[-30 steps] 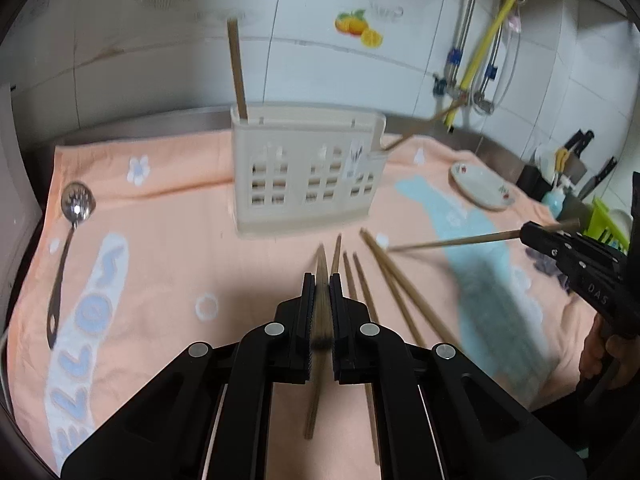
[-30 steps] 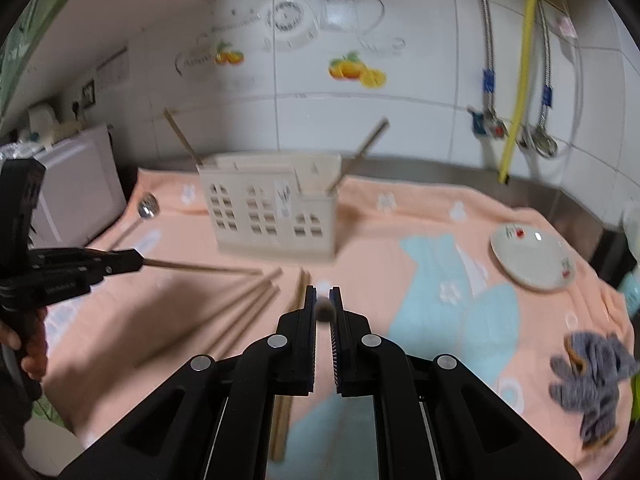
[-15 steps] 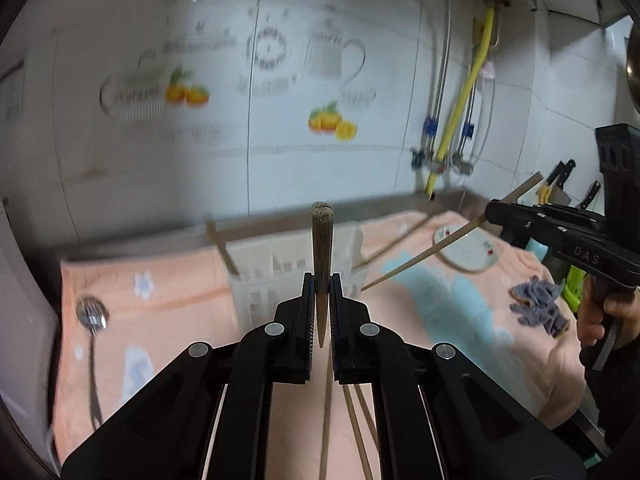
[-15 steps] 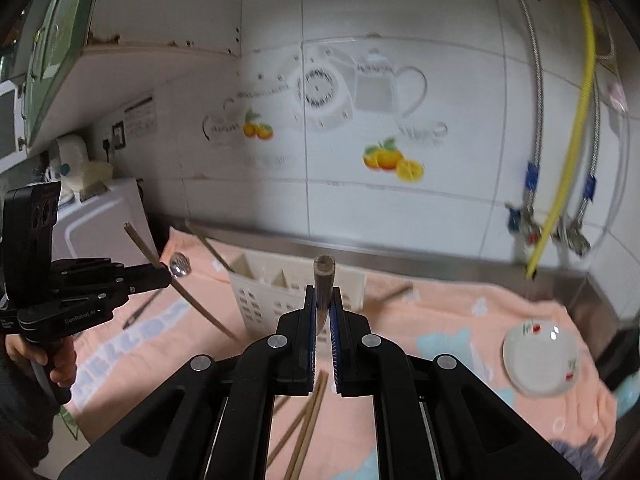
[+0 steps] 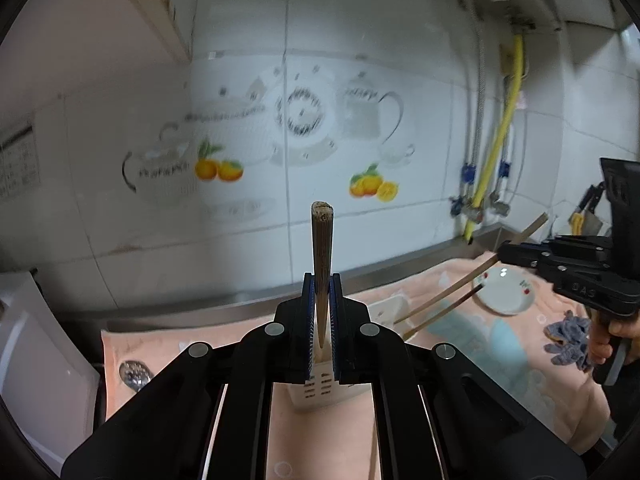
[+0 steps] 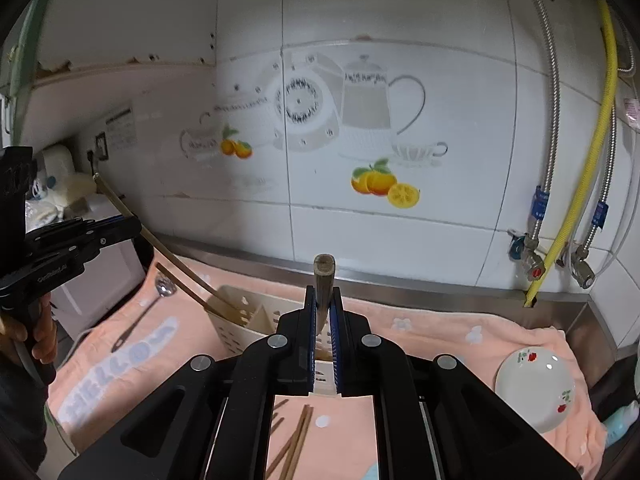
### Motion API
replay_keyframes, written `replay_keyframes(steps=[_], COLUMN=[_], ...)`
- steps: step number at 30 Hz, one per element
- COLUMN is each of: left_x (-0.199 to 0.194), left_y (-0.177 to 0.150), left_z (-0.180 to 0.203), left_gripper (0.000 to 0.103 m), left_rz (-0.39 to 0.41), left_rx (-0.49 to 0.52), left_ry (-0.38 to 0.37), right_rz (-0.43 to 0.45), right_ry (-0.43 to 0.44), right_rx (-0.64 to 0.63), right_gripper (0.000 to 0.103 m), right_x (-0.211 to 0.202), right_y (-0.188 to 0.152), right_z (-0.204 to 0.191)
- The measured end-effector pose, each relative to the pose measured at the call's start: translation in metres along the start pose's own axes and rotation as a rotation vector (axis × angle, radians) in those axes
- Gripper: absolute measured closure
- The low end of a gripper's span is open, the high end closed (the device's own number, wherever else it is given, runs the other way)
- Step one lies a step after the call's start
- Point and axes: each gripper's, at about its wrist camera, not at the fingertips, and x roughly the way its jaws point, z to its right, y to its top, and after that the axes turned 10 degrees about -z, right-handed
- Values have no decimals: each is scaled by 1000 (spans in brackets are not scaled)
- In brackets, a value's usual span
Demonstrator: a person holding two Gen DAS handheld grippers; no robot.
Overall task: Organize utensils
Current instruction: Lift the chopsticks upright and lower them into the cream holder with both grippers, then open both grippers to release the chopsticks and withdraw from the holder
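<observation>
Wooden chopsticks, one per claw, tips over the holder.
Left claw (image 5: 321, 312) & right claw (image 6: 323, 320) each clamp a chopstick (image 5: 322, 256) upright-ish, prob so it drops straight into the caddy (image 6: 244, 320); spares (image 6: 294, 446) lie on counter towel (image 6: 440, 332).

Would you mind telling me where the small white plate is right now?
The plate lies on the peach towel at the right wrist view's lower right, beyond the utensil holder.
</observation>
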Motion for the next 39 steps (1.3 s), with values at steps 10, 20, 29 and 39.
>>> replay_keyframes(steps=[10,20,29,39], left_x=[40,40,16,-6], left_y=[-19,-25,-37,-84], left_z=[-16,-20,-16,-2], left_gripper=[97,96,74,47], left_rz=[-92,-100,-62,-81], left_rx=[-37,-50,-57,-35], left_ry=[-10,8,-12,0], right_rz=[-101,-101,-22,-34], right_ry=[-3,5,-23,13], right_rx=[2,36,7,18], right_gripper=[97,85,69,55], right_x=[50,61,22,-3], right_y=[-8,-12,-28,-91], right_z=[2,8,1,-22])
